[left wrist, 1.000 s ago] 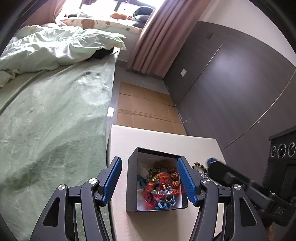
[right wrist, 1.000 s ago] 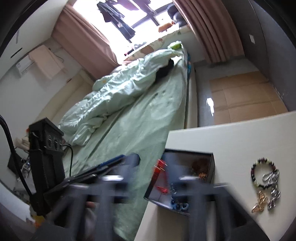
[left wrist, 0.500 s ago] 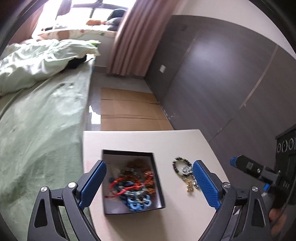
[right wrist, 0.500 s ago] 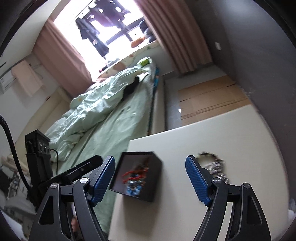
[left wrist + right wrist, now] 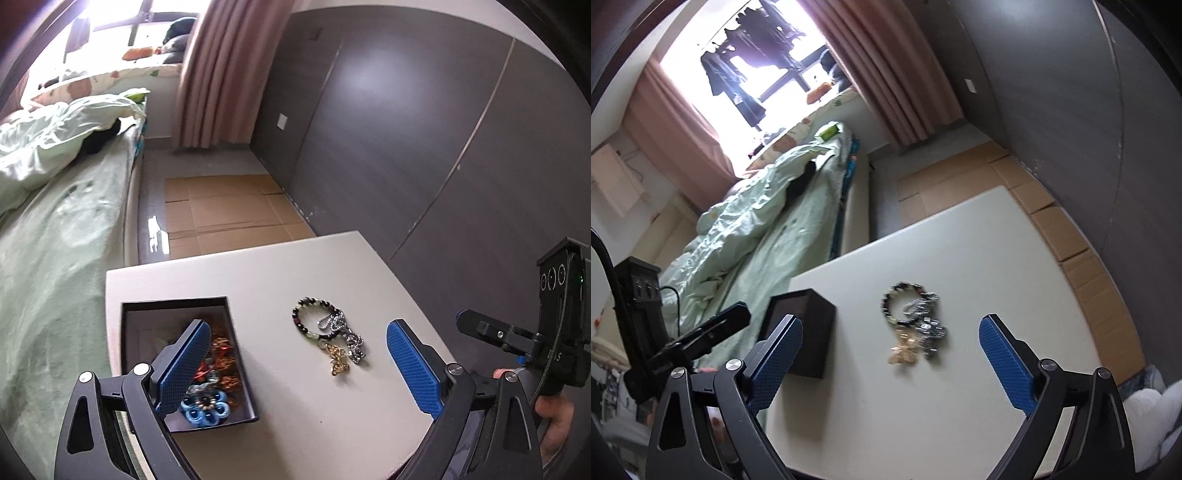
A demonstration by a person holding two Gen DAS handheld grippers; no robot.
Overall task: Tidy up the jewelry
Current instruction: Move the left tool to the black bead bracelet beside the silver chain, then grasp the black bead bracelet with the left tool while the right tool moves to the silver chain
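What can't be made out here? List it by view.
- Left wrist view: the left tool's blue finger pad covers part of the black box interior.
- Right wrist view: box contents hidden behind its wall.
- Right wrist view: gold charm blurred, shape unclear.

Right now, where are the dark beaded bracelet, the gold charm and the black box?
dark beaded bracelet [image 5: 300, 316], left wrist view, left bead arc.
gold charm [image 5: 338, 360], left wrist view, its middle.
black box [image 5: 816, 334], right wrist view, outer side wall.

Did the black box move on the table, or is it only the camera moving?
Cannot tell for sure, but it looks unmoved: the box sits at the table's bed-side edge as before. The view slid right toward the bracelet.
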